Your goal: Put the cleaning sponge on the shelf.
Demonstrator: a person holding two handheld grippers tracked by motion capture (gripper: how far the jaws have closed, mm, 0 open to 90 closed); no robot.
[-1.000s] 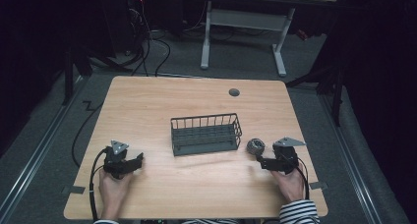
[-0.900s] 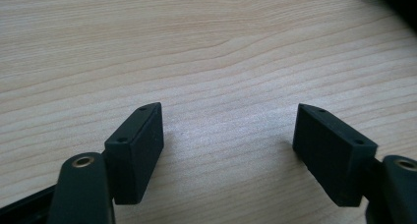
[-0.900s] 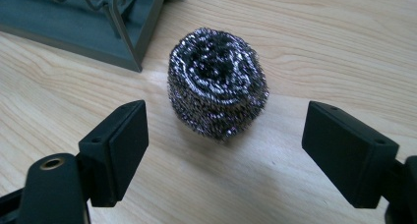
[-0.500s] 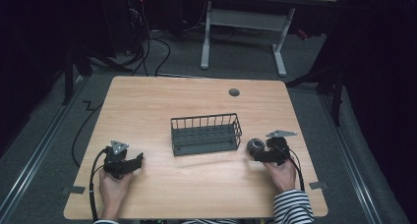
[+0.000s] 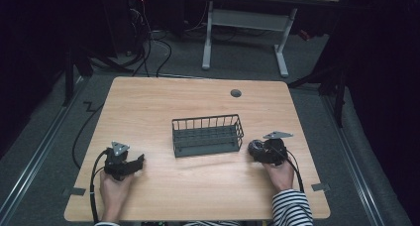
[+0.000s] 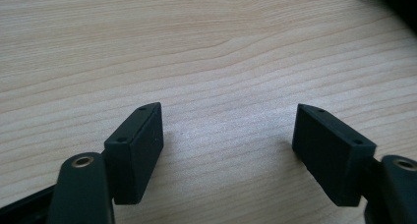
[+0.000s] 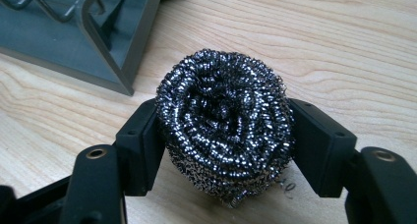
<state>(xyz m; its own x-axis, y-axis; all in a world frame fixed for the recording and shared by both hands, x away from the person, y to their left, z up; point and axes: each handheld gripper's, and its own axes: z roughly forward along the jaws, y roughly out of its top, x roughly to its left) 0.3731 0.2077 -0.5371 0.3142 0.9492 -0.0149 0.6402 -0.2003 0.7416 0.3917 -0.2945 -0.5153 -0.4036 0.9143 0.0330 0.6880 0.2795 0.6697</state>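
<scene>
A wooden table point(image 5: 198, 107) is carrying a grey wire basket point(image 5: 207, 135) at the middle of the tabletop. Near the front left corner, the left gripper point(image 5: 130, 165) is resting with its jaws spread wide over bare wood. Toward the right edge, just beside the basket's right end, the right gripper point(image 7: 223, 150) is pinching a steel wool scrubber point(image 7: 225, 121) between both jaws.
</scene>
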